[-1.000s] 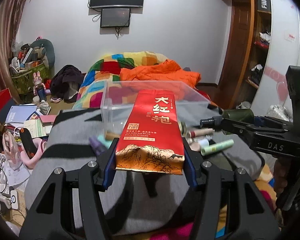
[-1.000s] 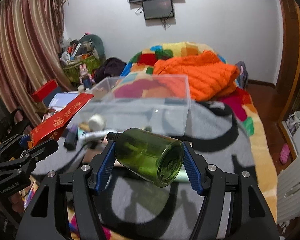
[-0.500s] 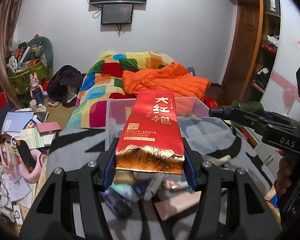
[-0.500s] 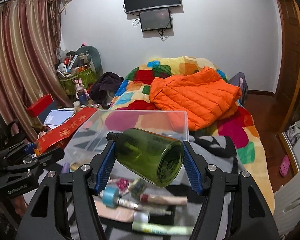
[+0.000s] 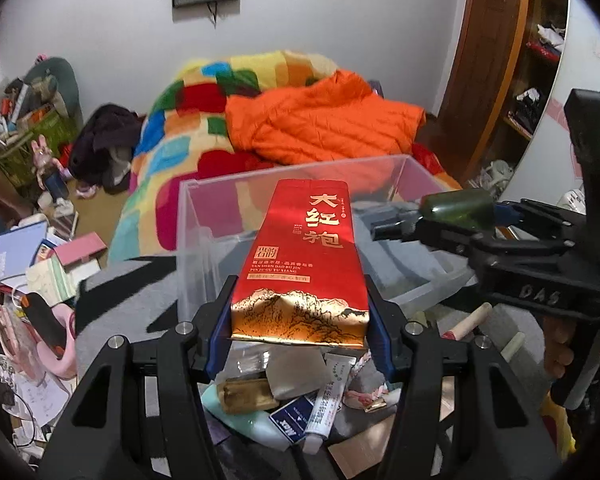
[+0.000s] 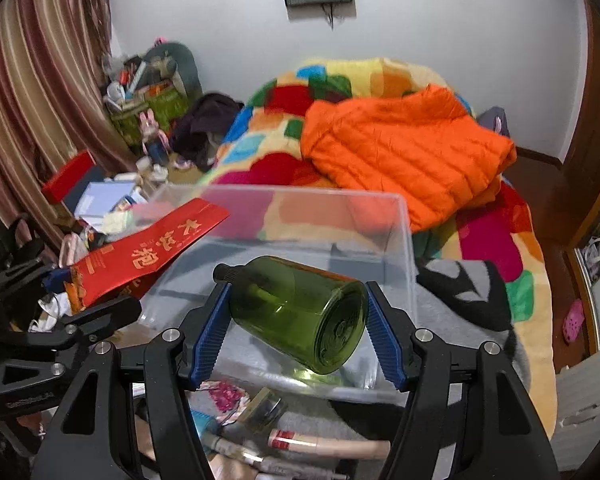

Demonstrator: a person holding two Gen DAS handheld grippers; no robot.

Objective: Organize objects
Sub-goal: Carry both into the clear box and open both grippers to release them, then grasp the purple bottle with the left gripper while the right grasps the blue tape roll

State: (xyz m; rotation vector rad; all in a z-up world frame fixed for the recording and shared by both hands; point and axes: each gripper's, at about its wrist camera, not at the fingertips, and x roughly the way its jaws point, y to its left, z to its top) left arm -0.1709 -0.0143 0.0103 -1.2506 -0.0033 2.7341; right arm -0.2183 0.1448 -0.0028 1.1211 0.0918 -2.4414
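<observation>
My left gripper (image 5: 300, 312) is shut on a red tea packet (image 5: 306, 264) with gold lettering, held lengthwise out over a clear plastic bin (image 5: 204, 216). A green bottle (image 6: 296, 312) with a black cap lies sideways between the blue pads of my right gripper (image 6: 296, 322), which is shut on it above the same clear bin (image 6: 404, 248). Each view shows the other gripper: the right one with the bottle (image 5: 456, 210) at the right of the left wrist view, the packet (image 6: 148, 252) at the left of the right wrist view. The bin holds nothing that I can see.
Small items, tubes and packets (image 5: 324, 392) lie heaped on a grey blanket (image 5: 132, 296) below the grippers. Behind the bin are a patchwork quilt and an orange jacket (image 6: 404, 148). Books and clutter (image 5: 28, 256) cover the floor at left; shelves (image 5: 540, 60) stand at right.
Both grippers moved forward over the heap of small items toward the clear bin, each keeping its grip. The bin now lies right under the packet and the bottle.
</observation>
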